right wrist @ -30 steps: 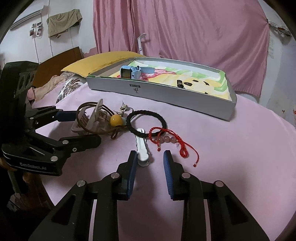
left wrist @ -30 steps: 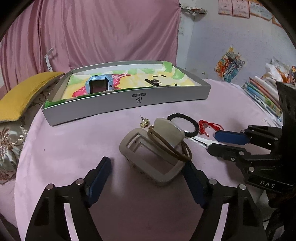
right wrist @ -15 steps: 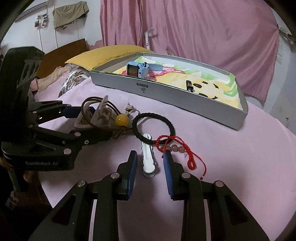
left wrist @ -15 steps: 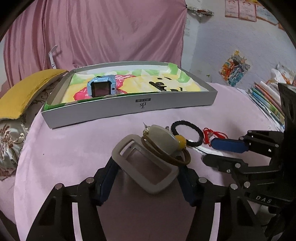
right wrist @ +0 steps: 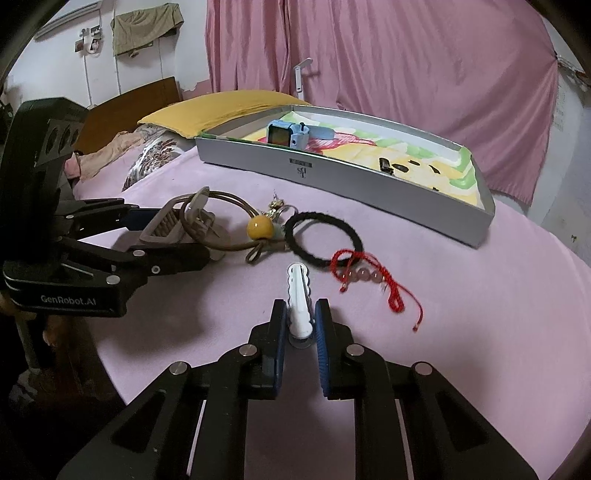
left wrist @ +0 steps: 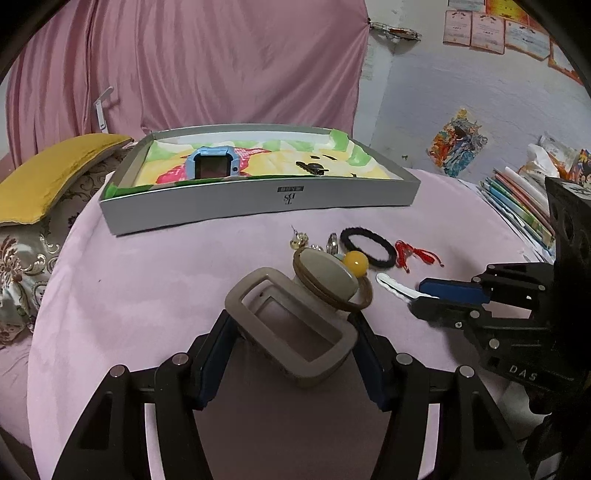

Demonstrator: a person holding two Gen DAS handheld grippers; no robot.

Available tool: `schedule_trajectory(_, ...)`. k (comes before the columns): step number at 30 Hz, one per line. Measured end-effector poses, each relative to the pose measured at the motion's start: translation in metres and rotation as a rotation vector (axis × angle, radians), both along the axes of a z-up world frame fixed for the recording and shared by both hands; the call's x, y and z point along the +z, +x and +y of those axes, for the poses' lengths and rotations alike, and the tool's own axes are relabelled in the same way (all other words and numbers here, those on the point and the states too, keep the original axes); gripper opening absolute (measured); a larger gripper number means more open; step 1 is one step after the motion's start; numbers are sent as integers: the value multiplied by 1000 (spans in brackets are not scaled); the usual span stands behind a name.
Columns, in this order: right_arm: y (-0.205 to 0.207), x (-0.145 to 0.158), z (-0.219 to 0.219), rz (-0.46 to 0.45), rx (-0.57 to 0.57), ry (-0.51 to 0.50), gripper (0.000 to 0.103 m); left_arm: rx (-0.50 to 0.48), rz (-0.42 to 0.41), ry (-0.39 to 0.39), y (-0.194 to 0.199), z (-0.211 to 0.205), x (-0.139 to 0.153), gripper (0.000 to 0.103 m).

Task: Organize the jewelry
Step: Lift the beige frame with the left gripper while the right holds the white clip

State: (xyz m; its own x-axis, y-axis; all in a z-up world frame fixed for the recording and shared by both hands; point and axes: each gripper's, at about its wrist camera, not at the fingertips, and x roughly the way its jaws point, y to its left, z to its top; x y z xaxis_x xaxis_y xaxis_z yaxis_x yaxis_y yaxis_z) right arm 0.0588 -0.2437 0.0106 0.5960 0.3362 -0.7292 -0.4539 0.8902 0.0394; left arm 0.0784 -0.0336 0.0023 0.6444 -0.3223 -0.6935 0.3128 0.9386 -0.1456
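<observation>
- the table cover (left wrist: 147, 280) is soft, matt pink cloth.
- the hair claw (left wrist: 291, 325) looks like smooth, matt taupe plastic.
- the hair tie (right wrist: 325, 236) is fuzzy black fabric.
- the bead (right wrist: 259, 226) is glossy and amber-yellow.
- the white clip (right wrist: 300, 295) is smooth, shiny plastic.
- the bracelet (right wrist: 369, 275) is red cord with translucent pink beads.
- the box (left wrist: 258, 206) looks like matt grey card.
- the curtain (left wrist: 221, 66) is pink cloth, faintly sheened.

Pink curtain (left wrist: 221, 66) hangs at twelve o'clock behind the pink-covered table (left wrist: 147, 280), mustard-yellow cushion (left wrist: 48, 173) at nine to ten o'clock, stacked books (left wrist: 517, 206) at three o'clock, olive garment (right wrist: 147, 27) pinned at eleven o'clock.
</observation>
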Motion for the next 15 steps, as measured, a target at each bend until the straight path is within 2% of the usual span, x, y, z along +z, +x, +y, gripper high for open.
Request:
schedule_trajectory(11, -17, 0, 3, 6, 20, 24, 13, -24, -18, 53, -27, 10, 5, 55)
schedule_trajectory(15, -17, -1, 4, 3, 14, 43, 13, -17, -18, 48, -30, 17, 7, 55)
